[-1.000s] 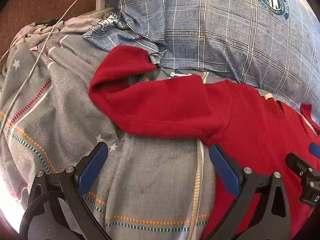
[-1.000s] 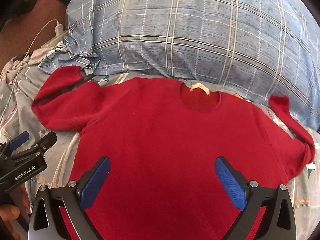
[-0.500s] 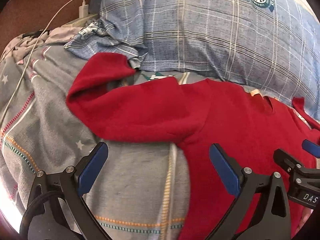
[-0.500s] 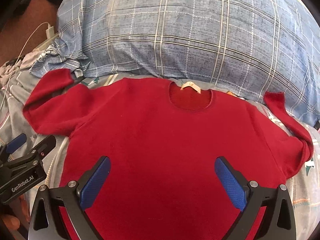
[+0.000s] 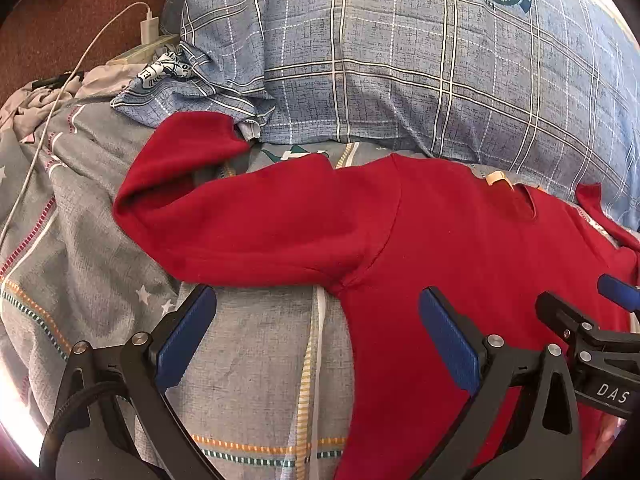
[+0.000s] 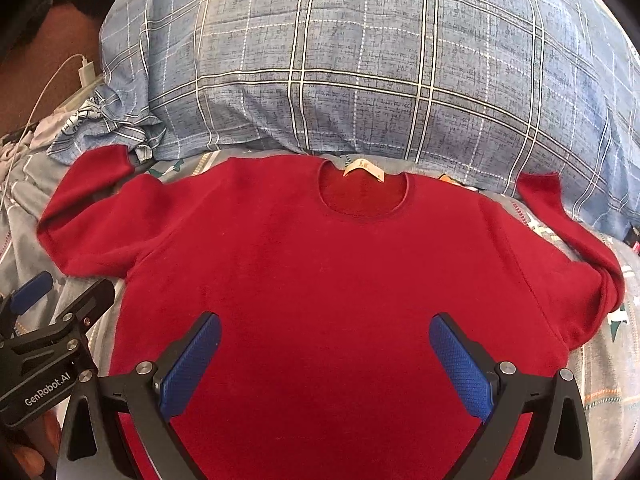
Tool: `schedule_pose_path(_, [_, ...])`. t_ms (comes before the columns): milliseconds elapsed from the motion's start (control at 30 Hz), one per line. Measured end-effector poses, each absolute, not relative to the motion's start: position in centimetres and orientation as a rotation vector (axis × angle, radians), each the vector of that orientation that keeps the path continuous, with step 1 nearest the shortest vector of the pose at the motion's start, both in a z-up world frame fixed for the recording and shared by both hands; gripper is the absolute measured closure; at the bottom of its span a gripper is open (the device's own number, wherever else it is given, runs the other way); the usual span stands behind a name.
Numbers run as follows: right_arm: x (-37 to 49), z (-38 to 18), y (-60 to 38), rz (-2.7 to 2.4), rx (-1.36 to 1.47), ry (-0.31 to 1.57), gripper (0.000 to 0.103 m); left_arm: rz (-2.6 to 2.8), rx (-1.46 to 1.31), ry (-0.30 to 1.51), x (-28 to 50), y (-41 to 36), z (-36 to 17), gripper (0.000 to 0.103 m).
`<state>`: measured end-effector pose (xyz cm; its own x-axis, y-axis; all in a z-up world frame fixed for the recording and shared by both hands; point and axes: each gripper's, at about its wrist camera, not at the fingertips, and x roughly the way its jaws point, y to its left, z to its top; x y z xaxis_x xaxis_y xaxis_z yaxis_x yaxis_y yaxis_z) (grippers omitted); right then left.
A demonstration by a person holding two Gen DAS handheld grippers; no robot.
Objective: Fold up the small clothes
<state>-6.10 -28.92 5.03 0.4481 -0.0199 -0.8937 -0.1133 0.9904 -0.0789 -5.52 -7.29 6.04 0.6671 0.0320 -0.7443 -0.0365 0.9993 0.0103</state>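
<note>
I see the red sweater [image 6: 340, 272] lying flat and face up on the bedsheet [image 5: 100, 248], collar at 12 o'clock against the pillow [image 6: 360, 80], no fold made yet. My left gripper [image 5: 316, 336] and right gripper [image 6: 324, 360] both hover spread wide, holding nothing; every fold remains, I judge.

One red sweater [image 6: 340, 280] with two sleeves and one neck label [image 6: 363, 168]; one blue plaid pillow [image 6: 360, 72]; one grey patterned bedsheet [image 5: 80, 240]. One white charger [image 5: 149, 26]; two grippers, the left gripper [image 5: 316, 336] and the right gripper [image 6: 324, 360].
</note>
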Motion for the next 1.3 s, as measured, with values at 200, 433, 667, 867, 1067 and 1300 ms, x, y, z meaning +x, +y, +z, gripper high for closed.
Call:
schedule_pose_path(200, [-6.1,4.9,-28.8,0.056,-0.144,1.104,0.000,0.040,-0.005,0.838,-5.5,-7.4,5.8,0.001])
schedule_pose_path(433, [-5.6,4.5,-28.5,0.072,-0.162,1.114,0.000,0.054,-0.025,0.836,-5.2,-6.3,5.6,0.001])
schedule_pose_path(667, [-3.1,5.0,-26.3,0.240,-0.072,1.102,0.012,0.165,-0.073,0.790,-5.4,-2.5,5.4,0.001])
schedule_pose_path(867, [1.0,5.2,-20.5,0.462,0.046,1.124,0.033,0.236,-0.083,0.782,-5.0,-0.1,4.2,0.001])
schedule_pose_path(1067, [3.8,3.8,-12.1,0.651,0.081,1.164,0.034,0.258,-0.137,0.813,-3.9,1.6,3.0,0.001])
schedule_pose_path(1300, [9.2,-0.7,-7.6,0.757,0.325,1.313,0.034,0.282,-0.163,0.856,-2.8,2.5,2.0,0.001])
